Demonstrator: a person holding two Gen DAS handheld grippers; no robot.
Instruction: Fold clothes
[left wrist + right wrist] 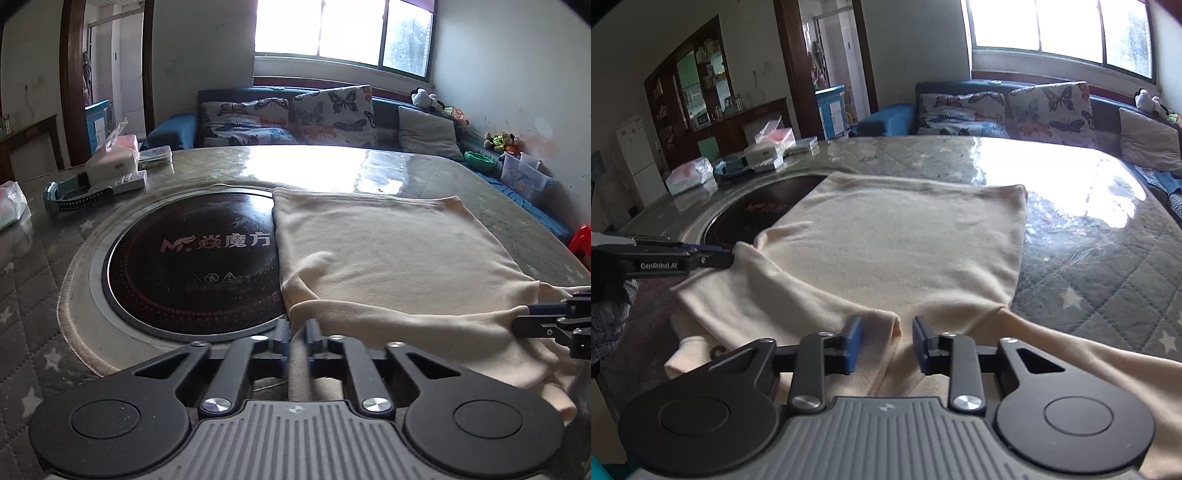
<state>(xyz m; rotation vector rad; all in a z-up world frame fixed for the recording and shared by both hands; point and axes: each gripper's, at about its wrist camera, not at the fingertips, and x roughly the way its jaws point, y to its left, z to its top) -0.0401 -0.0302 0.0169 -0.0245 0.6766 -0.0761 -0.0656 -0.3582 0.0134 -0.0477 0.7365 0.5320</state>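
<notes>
A cream garment (388,251) lies spread flat on the table, its left part over a black round hob (192,258). Its near edge is raised into a rolled fold. My left gripper (299,332) is shut on that fold at its left end, with cloth pinched in the narrow gap between the blue pads. In the right wrist view the left gripper (731,256) comes in from the left, its tips on the cloth (894,240). My right gripper (888,343) stands open, a ridge of the fold between its pads without either pressing it. The right gripper (517,321) also shows at the fold's right end.
Tissue boxes (114,162), a strap-like gadget (74,195) and a plastic packet (11,206) sit at the table's back left. The table (1089,295) has a quilted star cover under glass. A sofa with butterfly cushions (332,110) stands behind; a red stool (581,240) is at far right.
</notes>
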